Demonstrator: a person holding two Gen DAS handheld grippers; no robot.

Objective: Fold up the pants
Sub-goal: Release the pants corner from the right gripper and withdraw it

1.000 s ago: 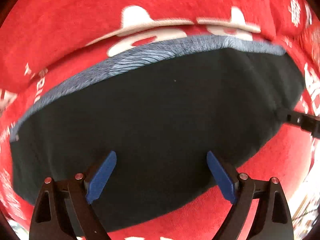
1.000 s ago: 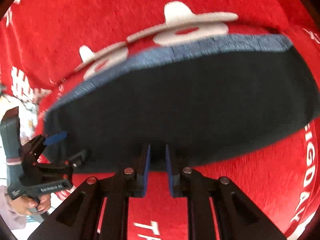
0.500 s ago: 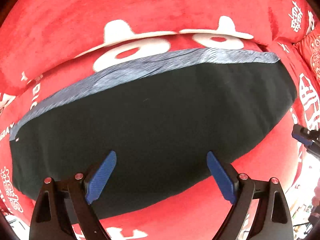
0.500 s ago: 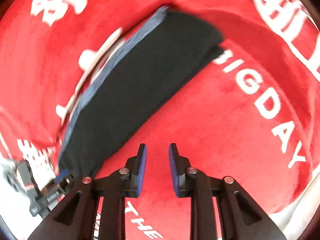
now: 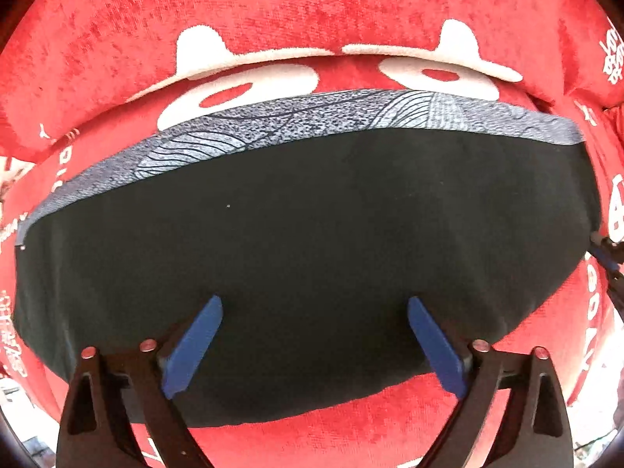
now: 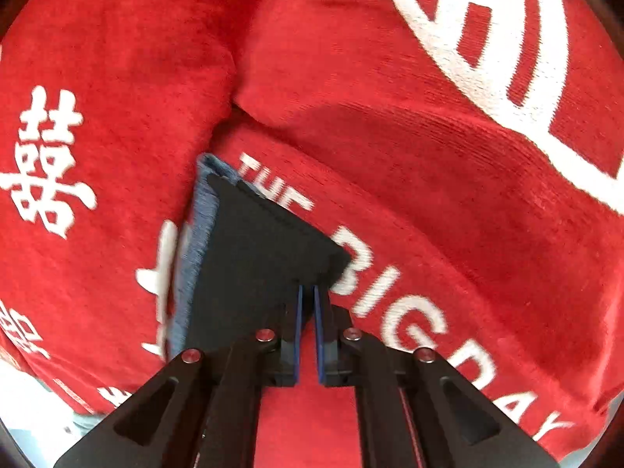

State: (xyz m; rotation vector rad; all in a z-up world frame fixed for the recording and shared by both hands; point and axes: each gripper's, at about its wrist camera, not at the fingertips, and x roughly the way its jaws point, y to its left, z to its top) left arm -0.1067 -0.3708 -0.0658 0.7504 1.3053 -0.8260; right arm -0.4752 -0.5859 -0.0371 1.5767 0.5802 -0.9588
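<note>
Red plush cover (image 5: 312,19) with white printed characters and English lettering spreads over a cushioned surface and fills both views; a seam between cushions (image 6: 234,105) shows at 12 o'clock in the right wrist view.

Change noted: a second ago the right gripper (image 6: 307,292) faced the long side of the folded black pants with a grey patterned waistband (image 5: 312,241). It has since swung round to the short end, so the garment now runs away from it toward 11 o'clock. Its jaws have just been closing and now stand nearly together at the near black corner (image 6: 331,269); whether cloth is pinched between the pads cannot be told. The left gripper (image 5: 314,335) has just widened a little and hangs spread apart over the near half of the black panel, nothing between its blue pads (image 5: 195,343). It has drifted sideways, the garment shifting slightly in its view.

Reading: the right hand looks set to lift that end for a further crosswise fold, with the left free to steady the middle.

Garment: flat, smooth, a compact rectangle on the seat. The grey waistband band (image 5: 351,121) lies along the far edge at 12 o'clock in the left view. Edges stack neatly at the corner, layers visible.
</note>
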